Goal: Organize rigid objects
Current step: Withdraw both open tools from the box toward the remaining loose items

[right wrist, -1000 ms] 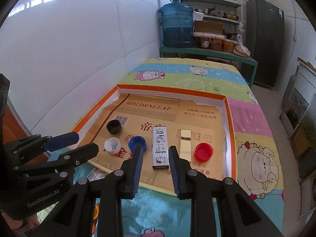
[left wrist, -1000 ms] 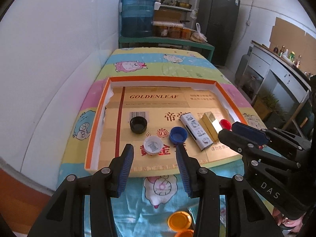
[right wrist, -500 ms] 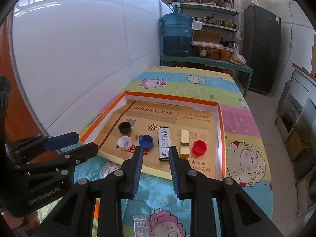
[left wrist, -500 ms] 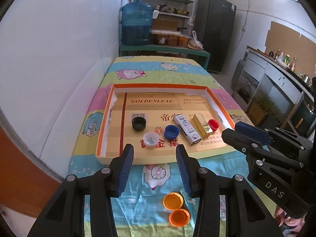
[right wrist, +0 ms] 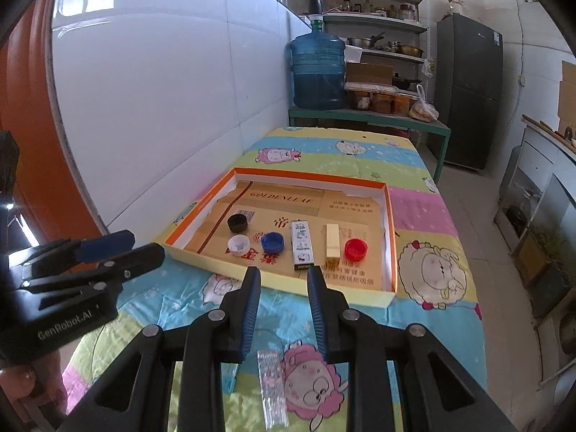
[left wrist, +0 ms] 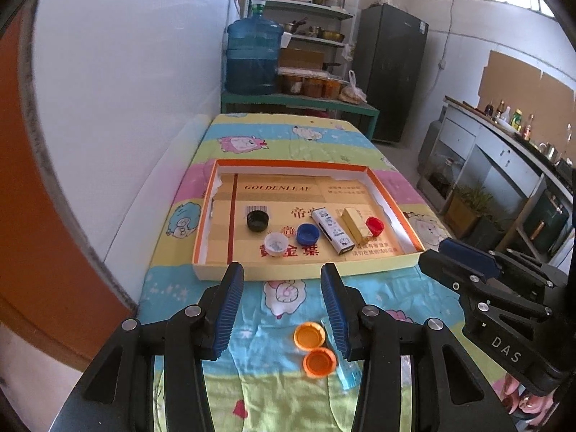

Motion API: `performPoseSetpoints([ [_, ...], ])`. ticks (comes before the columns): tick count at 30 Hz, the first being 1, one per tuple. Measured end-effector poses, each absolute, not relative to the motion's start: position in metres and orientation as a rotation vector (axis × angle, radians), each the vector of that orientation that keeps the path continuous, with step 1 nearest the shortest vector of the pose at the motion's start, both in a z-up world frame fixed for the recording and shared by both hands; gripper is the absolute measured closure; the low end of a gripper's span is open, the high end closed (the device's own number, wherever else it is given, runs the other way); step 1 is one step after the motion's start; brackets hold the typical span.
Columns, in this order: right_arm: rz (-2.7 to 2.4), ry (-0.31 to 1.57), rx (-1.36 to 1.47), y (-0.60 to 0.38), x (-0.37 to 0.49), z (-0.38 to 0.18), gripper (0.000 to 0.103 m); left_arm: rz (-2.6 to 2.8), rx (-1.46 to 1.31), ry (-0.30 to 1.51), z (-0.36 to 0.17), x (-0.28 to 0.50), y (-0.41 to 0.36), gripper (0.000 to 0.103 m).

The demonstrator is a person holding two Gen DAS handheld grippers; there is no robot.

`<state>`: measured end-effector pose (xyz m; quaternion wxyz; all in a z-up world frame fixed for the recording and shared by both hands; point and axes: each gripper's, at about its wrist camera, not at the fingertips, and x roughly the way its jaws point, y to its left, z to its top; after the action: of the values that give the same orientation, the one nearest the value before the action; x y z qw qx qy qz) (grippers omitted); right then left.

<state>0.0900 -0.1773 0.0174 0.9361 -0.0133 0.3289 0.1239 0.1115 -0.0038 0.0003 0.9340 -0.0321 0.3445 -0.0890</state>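
Left wrist view showed the left gripper (left wrist: 280,298) low in the frame, jaws parted and empty, over the surface (left wrist: 252,327). Two orange caps (left wrist: 314,348) lay on the cloth just inside its right jaw, outside the tray (left wrist: 396,194). At frame centre the tray held a black cap (left wrist: 257,220), white cap (left wrist: 275,242), blue cap (left wrist: 308,234), white box (left wrist: 332,230), gold box (left wrist: 353,225) and red cap (left wrist: 374,225). Right wrist view showed the right gripper (right wrist: 282,298) likewise parted and empty, with a clear packet (right wrist: 272,388) below it at the bottom edge. Judged step: between placements, selecting the next item. The next move would call for lowering the left jaws around one orange cap, closing squarely across its rim, then carrying it into the tray.
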Motion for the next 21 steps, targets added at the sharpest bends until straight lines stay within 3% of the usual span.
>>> performPoseSetpoints([
  [16, 0.249, 0.691, -0.045, -0.174, 0.049, 0.008, 0.076, -0.187, -0.116, 0.698, -0.005, 0.075, 0.017, 0.057],
  [18, 0.249, 0.704, -0.047, -0.174, 0.048, 0.004, 0.070, -0.190, -0.122, 0.703, -0.009, 0.072, 0.019, 0.057],
  [20, 0.246, 0.718, -0.047, -0.173, 0.046, -0.001, 0.058, -0.194, -0.129, 0.707, -0.013, 0.069, 0.020, 0.057],
  [21, 0.245, 0.725, -0.047, -0.173, 0.045, -0.005, 0.057, -0.199, -0.132, 0.710, -0.016, 0.067, 0.021, 0.057],
])
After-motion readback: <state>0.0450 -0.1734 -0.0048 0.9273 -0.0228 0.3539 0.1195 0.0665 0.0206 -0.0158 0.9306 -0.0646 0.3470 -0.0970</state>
